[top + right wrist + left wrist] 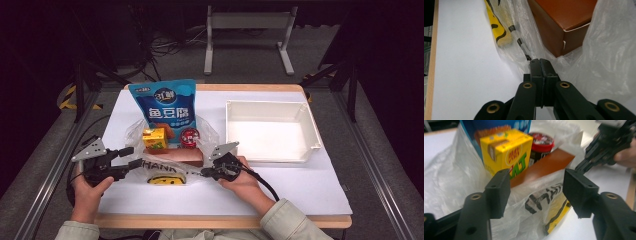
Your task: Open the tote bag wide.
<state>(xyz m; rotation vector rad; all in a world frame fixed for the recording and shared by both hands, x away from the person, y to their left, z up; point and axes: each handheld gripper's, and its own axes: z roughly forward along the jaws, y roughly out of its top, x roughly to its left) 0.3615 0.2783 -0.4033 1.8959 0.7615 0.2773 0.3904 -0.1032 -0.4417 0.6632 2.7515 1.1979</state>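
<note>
Clear plastic bag (172, 167): right gripper (540, 62) clamps its edge, left gripper (536, 191) gapes around it, pads off.

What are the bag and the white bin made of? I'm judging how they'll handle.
The bag looks like thin, translucent plastic film: it is crinkled, glossy, and its contents show through. The white bin seems rigid moulded plastic with a smooth, slightly shiny finish and straight thin walls, though coated card cannot be ruled out.
</note>
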